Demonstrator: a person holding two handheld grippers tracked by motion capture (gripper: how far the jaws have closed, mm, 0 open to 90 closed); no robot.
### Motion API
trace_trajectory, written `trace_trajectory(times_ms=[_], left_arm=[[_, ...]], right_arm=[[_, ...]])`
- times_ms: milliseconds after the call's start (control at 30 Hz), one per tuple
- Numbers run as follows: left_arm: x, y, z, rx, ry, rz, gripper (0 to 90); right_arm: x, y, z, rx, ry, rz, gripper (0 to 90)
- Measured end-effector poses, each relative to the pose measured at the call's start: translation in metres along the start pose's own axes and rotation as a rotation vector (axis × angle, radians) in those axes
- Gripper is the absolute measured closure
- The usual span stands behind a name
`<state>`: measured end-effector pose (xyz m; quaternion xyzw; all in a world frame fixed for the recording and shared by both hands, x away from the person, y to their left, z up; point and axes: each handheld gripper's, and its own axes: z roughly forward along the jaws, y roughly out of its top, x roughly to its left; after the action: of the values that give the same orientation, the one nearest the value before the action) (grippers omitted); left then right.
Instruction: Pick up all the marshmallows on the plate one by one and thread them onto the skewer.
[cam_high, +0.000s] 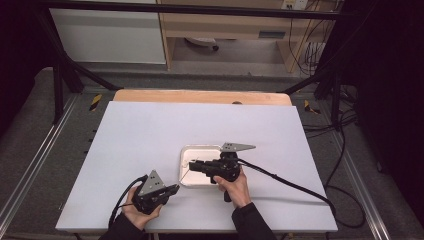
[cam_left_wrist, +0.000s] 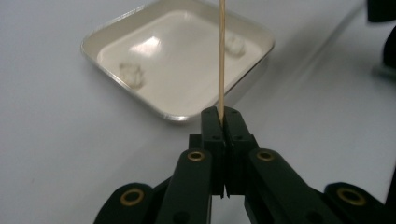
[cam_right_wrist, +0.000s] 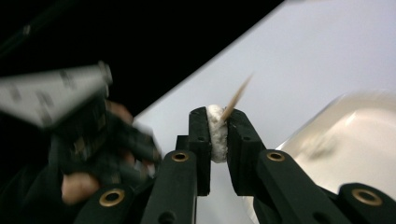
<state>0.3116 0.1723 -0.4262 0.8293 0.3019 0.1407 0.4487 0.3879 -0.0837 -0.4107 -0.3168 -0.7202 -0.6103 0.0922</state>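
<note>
A thin wooden skewer (cam_left_wrist: 221, 56) stands up from my left gripper (cam_left_wrist: 223, 116), whose jaws are shut on its lower end. In the high view that left gripper (cam_high: 175, 188) sits at the near left of the tray (cam_high: 186, 150), with the skewer (cam_high: 186, 174) slanting toward my right gripper (cam_high: 193, 164). The right gripper (cam_right_wrist: 215, 116) is shut on a small white soft piece (cam_right_wrist: 216, 133), and the skewer tip (cam_right_wrist: 236, 98) meets the piece's top edge. Two more white pieces (cam_left_wrist: 132, 74) (cam_left_wrist: 235, 45) lie in the shallow metal tray (cam_left_wrist: 177, 114).
A white sheet (cam_high: 150, 130) covers the table, with a wooden edge (cam_high: 200, 96) at the far side. The right gripper's black cable (cam_high: 290, 185) trails across the sheet to the right. Dark frame legs and floor cables surround the table.
</note>
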Motion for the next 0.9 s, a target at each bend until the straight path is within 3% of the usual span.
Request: trace_trajectory(times_ms=[33,100,133,200,333,400,467,900], left_arm=[[0.0,0.0,0.0,0.0,0.0,0.0,89.0],[-0.004,0.007,0.002,0.005,0.053,0.033,89.0],[-0.004,0.006,0.004,0.006,0.046,0.017,89.0],[-0.002,0.005,0.005,0.011,0.043,0.005,88.9],[-0.002,0.003,0.008,0.02,0.045,-0.003,88.9],[-0.003,0.006,0.008,-0.003,0.034,-0.017,88.8],[-0.004,0.009,0.01,-0.006,0.05,-0.004,88.8],[-0.002,0.008,0.015,0.002,0.038,-0.015,88.6]], right_arm=[[0.0,-0.004,0.005,0.044,0.015,0.005,81.3],[0.0,-0.009,0.009,0.051,0.019,0.009,81.3],[0.001,-0.01,0.01,0.023,0.015,-0.001,81.3],[0.001,-0.01,0.012,0.02,0.003,-0.009,80.9],[0.001,-0.013,0.014,0.03,-0.014,-0.001,80.2],[0.001,-0.016,0.016,0.061,-0.001,0.008,79.6],[0.002,-0.019,0.019,0.063,-0.003,0.005,79.4],[0.001,-0.022,0.021,0.091,-0.023,0.011,75.3]])
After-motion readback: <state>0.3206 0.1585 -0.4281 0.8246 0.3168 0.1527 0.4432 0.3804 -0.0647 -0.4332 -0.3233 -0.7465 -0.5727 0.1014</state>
